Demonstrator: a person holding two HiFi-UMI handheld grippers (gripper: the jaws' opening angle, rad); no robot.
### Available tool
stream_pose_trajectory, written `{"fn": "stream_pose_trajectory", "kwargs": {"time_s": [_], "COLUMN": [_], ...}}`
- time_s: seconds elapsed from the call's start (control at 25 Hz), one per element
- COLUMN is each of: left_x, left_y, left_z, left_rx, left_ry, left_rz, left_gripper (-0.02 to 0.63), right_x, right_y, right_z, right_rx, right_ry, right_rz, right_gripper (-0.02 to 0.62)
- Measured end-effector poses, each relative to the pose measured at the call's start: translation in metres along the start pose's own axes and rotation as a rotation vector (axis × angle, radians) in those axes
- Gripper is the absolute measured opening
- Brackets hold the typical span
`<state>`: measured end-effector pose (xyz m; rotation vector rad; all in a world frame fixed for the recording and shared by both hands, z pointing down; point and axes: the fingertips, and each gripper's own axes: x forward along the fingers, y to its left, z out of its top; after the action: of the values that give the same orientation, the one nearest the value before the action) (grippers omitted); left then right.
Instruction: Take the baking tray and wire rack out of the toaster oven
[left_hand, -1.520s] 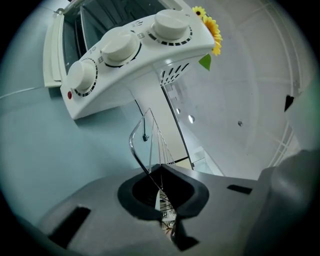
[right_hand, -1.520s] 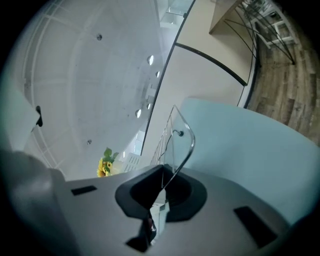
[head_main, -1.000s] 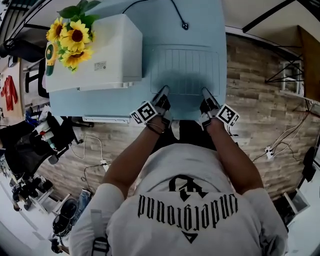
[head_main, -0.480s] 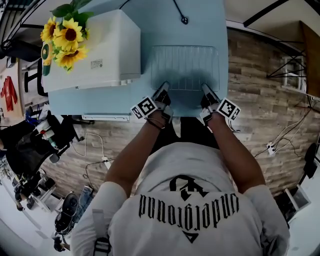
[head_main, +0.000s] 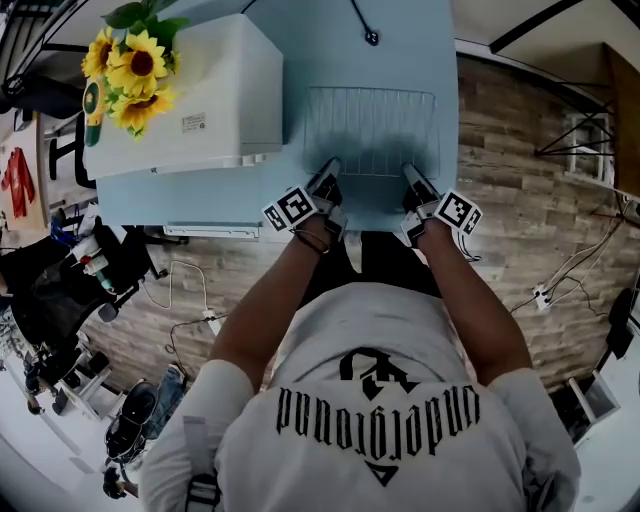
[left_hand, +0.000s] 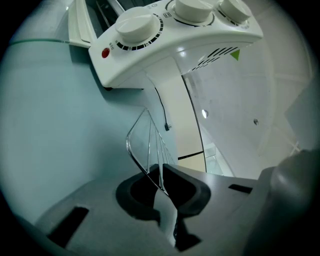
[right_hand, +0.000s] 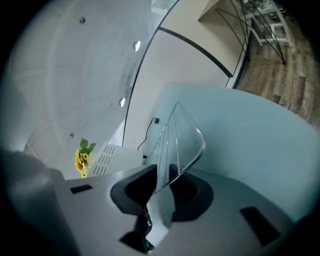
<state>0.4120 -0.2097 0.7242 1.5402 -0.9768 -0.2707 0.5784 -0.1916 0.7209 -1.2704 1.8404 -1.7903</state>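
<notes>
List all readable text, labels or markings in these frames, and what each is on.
"underground": black gothic lettering on the person's white T-shirt, upside down in the head view, beside a black logo.
Small sticker on top of the white toaster oven: too small to read.
Markings round the white oven knob: blurred ticks, no legible numbers.
Black-and-white marker cubes: coded patterns, no words.

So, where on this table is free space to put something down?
Free: the table strip between the oven and the near edge, and the strip behind the rack beside the cable. Crowded: the oven fills the left, the rack the right.
</notes>
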Motion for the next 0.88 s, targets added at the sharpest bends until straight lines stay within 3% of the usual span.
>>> {"fn": "stream_pose_trajectory", "kwargs": {"time_s": [0.4, 0.64, 0.88], "left_x": [0.006, 0.005, -0.003], "left_y": [-0.016, -0.014, -0.007], "left_z": [-0.017, -0.032, -0.045], "left_rx": [0.165, 0.338, 0.412], "left_ry": [0.168, 0.326, 0.444], "left_rz": [-0.012, 0.026, 0.104], "left_gripper": [0.257, 0.371, 0.397], "right_x": [0.0, -0.001, -0.01], "right_y": [0.007, 0.001, -0.011], "right_z": [-0.013, -0.027, -0.041], "right_rx": [-0.188, -0.296, -0.381], "right_ry": [0.134, 0.237, 0.348], "right_rz": [-0.056, -0.113, -0.201], "right_gripper": [0.222, 0.279, 0.305]}}
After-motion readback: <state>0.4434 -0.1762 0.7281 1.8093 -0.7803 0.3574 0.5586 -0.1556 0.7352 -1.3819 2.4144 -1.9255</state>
